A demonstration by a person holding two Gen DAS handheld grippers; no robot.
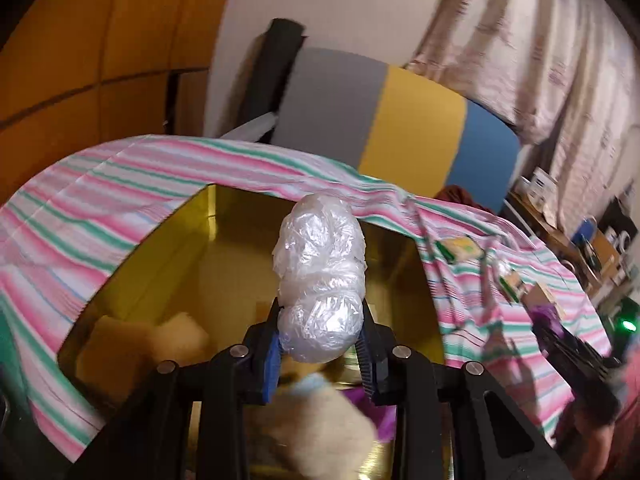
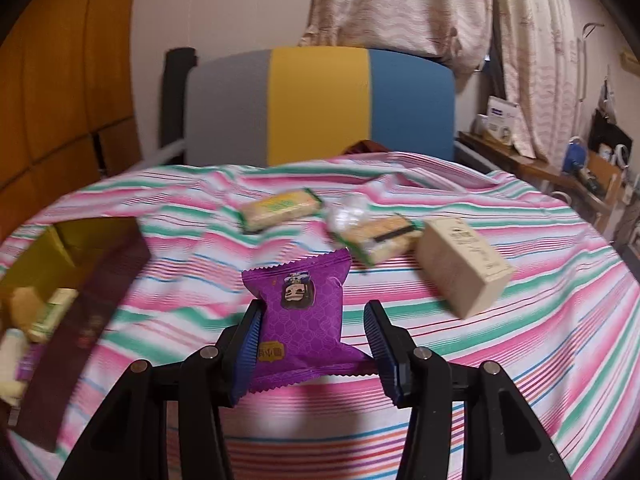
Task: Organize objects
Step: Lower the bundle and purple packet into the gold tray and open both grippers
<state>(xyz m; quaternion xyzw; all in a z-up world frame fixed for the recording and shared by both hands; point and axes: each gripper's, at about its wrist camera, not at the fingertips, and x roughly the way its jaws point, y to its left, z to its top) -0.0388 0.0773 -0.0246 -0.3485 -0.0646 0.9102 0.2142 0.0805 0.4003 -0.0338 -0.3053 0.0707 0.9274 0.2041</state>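
A chair back [image 2: 320,104] in 3 vertical bands, grey, yellow and blue, is seen behind the striped cloth [image 2: 520,360] that covers the surface. A pale patterned curtain [image 2: 400,4] hangs against the wall behind it. Orange-brown panels [image 1: 80,60] are seen at the left, and a cluttered wooden shelf [image 2: 520,160] at the right.

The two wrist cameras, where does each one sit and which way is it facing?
Left wrist: on the left gripper, looking down over the gold box; its black fingers clamp a clear plastic bundle.
Right wrist: on the right gripper, facing across the striped cloth; its fingers hold a purple packet.
Shared: the cloth, the box, the grey, yellow and blue chair back.
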